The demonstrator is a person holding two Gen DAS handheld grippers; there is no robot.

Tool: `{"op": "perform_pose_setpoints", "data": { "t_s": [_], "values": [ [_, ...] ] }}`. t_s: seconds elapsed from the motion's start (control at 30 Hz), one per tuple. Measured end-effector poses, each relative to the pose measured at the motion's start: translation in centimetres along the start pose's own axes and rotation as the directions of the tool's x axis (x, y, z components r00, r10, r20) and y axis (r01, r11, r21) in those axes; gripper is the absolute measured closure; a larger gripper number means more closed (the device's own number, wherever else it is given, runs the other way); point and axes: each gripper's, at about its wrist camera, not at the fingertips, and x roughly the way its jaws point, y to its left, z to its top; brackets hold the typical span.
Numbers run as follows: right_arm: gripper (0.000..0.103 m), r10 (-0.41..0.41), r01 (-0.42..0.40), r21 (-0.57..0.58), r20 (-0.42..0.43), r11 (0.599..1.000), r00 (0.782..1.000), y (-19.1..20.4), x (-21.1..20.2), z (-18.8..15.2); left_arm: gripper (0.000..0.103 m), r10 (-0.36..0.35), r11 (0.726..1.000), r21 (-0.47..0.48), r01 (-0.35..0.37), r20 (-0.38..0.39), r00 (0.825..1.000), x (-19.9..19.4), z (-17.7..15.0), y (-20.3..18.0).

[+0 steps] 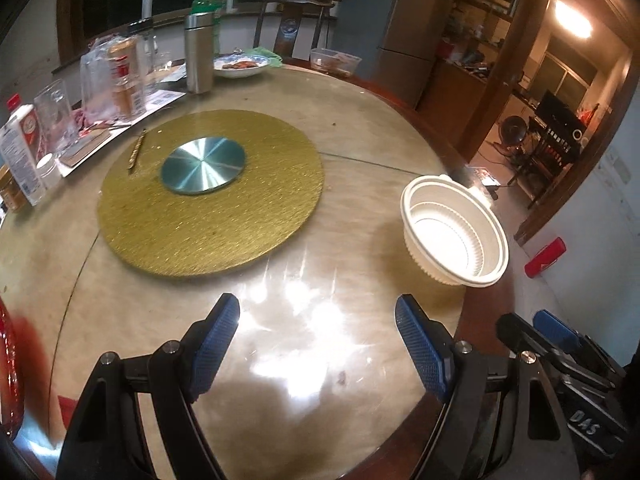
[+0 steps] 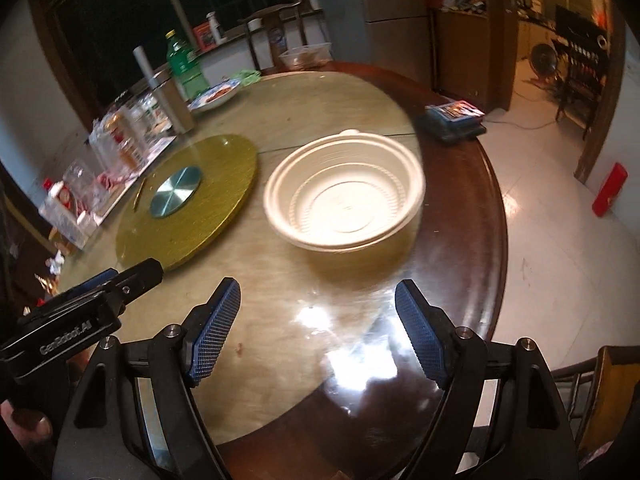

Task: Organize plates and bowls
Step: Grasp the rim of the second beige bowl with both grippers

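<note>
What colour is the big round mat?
Glittery gold round mat, clearest in the left wrist view.

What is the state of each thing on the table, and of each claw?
White bowls: nested, upright, empty, not held.
Left claw: open, holding nothing.
Right claw: open, holding nothing.
Steel flask: upright, lid on.
Green bottle: upright, capped.
Patterned dish: holds food.

White ribbed bowls, gold turntable
</note>
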Motion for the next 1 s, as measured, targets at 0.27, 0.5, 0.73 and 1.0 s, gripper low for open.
{"op": "perform_pose_setpoints", "data": {
  "t_s": [0.27,0.5,0.73,1.0],
  "values": [
    [0.022,0.108,-0.107,0.223,0.006,0.969,0.994,-6.4,-0.6,2.3,0.023,-0.043,0.999,0.014,0.043,-0.007,0.999,1.9,1.9,-3.1],
    [0.022,0.218,-0.195,0.328,-0.037,0.924,0.975,-8.4,2.1,4.5,0.023,-0.026,1.000,-0.003,0.026,-0.042,0.999,5.3,4.0,-5.0],
    [0.022,0.291,-0.240,0.412,-0.064,0.879,0.955,-9.8,4.8,5.5,0.023,-0.015,1.000,-0.006,0.015,-0.073,0.997,7.3,4.3,-5.9],
    [0.022,0.268,-0.217,0.425,-0.064,0.879,0.961,-10.6,5.7,5.9,0.023,0.003,1.000,0.018,-0.002,-0.077,0.997,8.4,4.2,-7.1]
  ]
}}
